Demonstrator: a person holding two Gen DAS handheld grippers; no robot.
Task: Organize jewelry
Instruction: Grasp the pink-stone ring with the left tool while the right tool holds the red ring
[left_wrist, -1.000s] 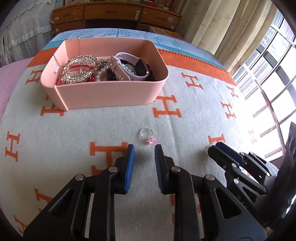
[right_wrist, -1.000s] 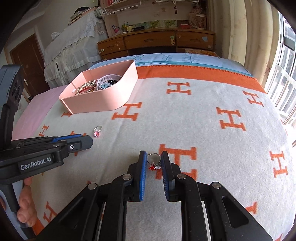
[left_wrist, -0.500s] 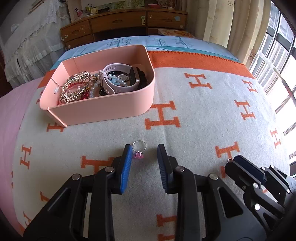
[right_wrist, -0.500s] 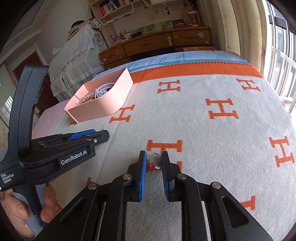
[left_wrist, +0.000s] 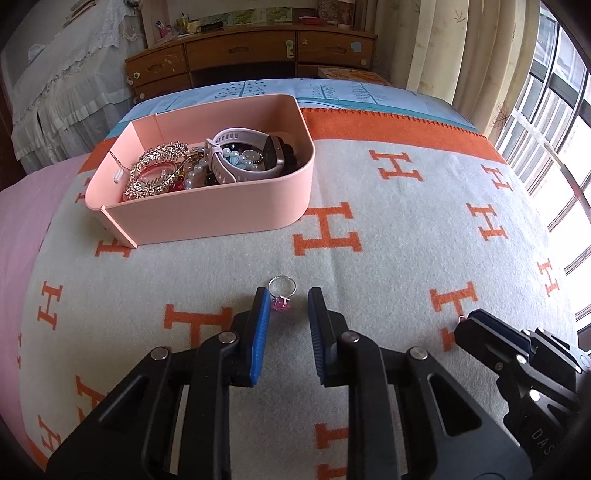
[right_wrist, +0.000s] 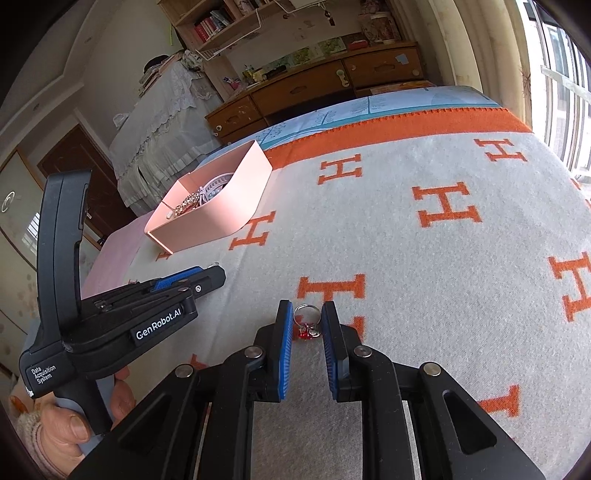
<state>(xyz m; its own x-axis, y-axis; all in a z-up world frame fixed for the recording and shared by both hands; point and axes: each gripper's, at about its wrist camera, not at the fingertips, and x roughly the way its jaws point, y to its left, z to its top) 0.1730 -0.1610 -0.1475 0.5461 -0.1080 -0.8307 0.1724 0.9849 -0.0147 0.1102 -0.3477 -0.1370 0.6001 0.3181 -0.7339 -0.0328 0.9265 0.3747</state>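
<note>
A silver ring with a pink stone (left_wrist: 281, 293) lies on the H-patterned blanket (left_wrist: 388, 236) between the fingertips of my left gripper (left_wrist: 288, 302), close to the left pad. The jaws are closing and do not pinch it. My right gripper (right_wrist: 306, 314) is shut on a silver ring with a red stone (right_wrist: 306, 325), just above the blanket. The pink box (left_wrist: 207, 218) farther back holds a watch, pearls and a sparkly bangle. Each gripper shows in the other's view: the right gripper (left_wrist: 467, 321) at lower right, the left gripper (right_wrist: 218, 277) at left.
The pink box (right_wrist: 214, 218) stands at the blanket's far left. A hand (right_wrist: 74, 424) grips the left tool's handle. A wooden dresser (left_wrist: 251, 55) stands beyond the bed, with curtains and a window (left_wrist: 546, 110) on the right and a pink sheet (left_wrist: 26, 229) on the left.
My left gripper moved forward until the pink-stone ring lay between its fingers, which widened and then narrowed. The right gripper kept the red-stone ring and tilted, shifting slightly over the blanket.
</note>
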